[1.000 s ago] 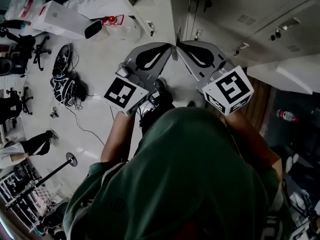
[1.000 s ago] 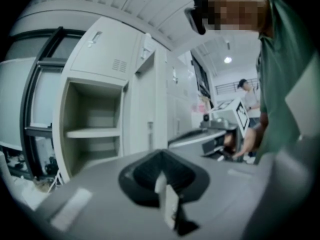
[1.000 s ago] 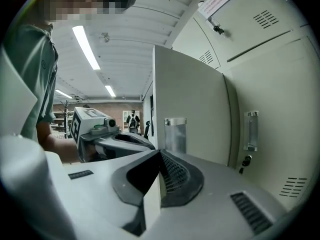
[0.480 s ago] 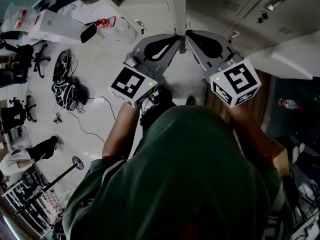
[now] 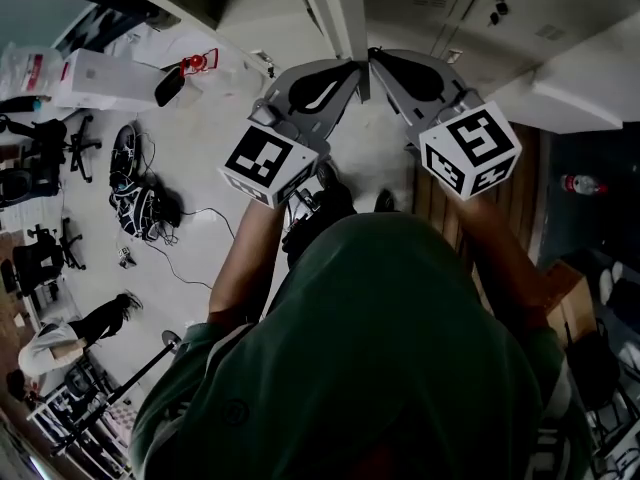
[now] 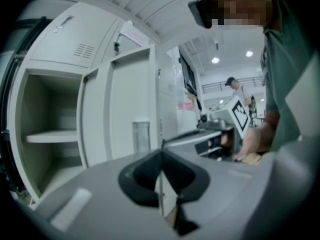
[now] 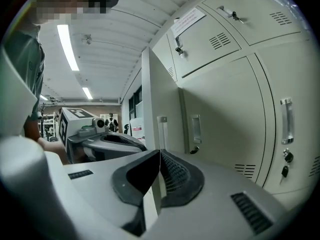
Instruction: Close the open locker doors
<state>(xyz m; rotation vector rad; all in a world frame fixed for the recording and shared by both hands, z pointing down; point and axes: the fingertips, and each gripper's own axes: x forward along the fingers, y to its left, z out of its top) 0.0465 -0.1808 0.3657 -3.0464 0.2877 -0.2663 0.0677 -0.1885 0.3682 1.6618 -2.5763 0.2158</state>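
While the tall pale-grey metal locker door [image 5: 340, 8] stood ajar, edge-on between the tools, the left gripper [image 6: 161, 153] and right gripper [image 7: 159, 153] flanked its free edge, each with jaws pressed together and holding nothing. The closing swing looked begun but unfinished, with the shelved open compartment [image 6: 50, 134] gaping on the left, so the next move likely called for a push on the handle face while the left tool cleared out. Against a second before, both grippers rode higher in the head view.
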